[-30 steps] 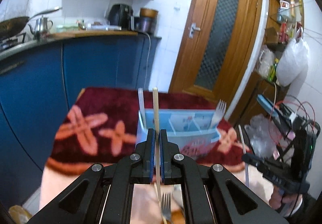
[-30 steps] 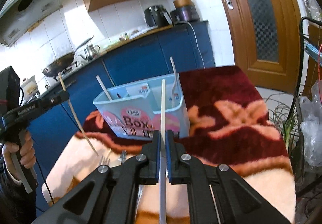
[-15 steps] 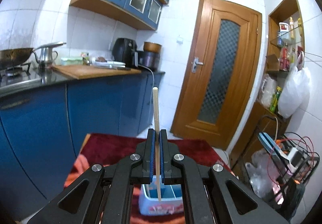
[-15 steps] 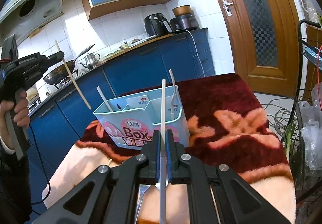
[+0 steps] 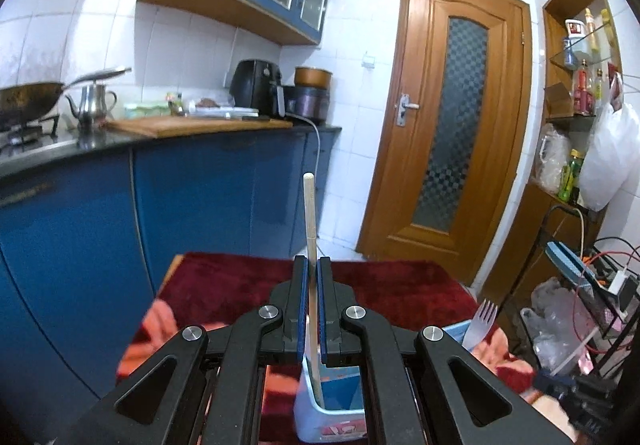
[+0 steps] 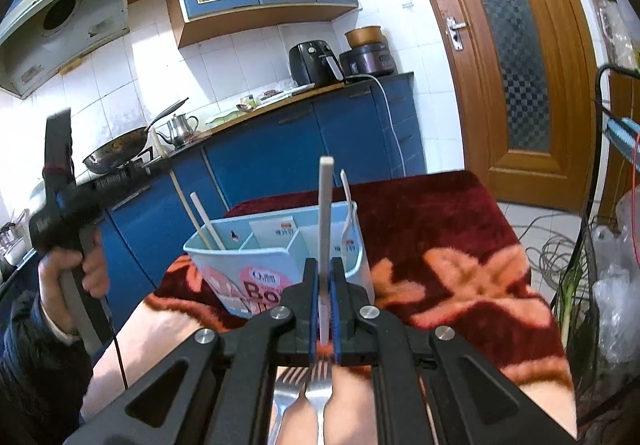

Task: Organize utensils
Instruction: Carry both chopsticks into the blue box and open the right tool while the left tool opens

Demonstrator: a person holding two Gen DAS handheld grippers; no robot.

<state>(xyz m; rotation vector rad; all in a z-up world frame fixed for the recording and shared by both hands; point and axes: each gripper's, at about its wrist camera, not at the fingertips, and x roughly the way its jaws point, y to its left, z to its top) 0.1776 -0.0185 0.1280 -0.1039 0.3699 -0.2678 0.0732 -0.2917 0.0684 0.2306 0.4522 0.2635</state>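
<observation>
Clamped upright in the left gripper [image 5: 309, 309], a pale wooden chopstick [image 5: 309, 229] is poised with its tip inside the light-blue plastic organizer box [image 6: 280, 265]—ready to drop; the right gripper [image 6: 325, 297] pinches a white-handled steel fork [image 6: 325, 205], awaiting its compartment.

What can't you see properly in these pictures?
- Left wrist view: the organizer box is mostly hidden behind the left gripper; its compartments can't be told apart.
- Left wrist view: the wooden chopstick tip is lost inside the box.
- Right wrist view: the fork under the right gripper is cut off by the bottom edge.
- Right wrist view: box lettering is partly covered.
</observation>
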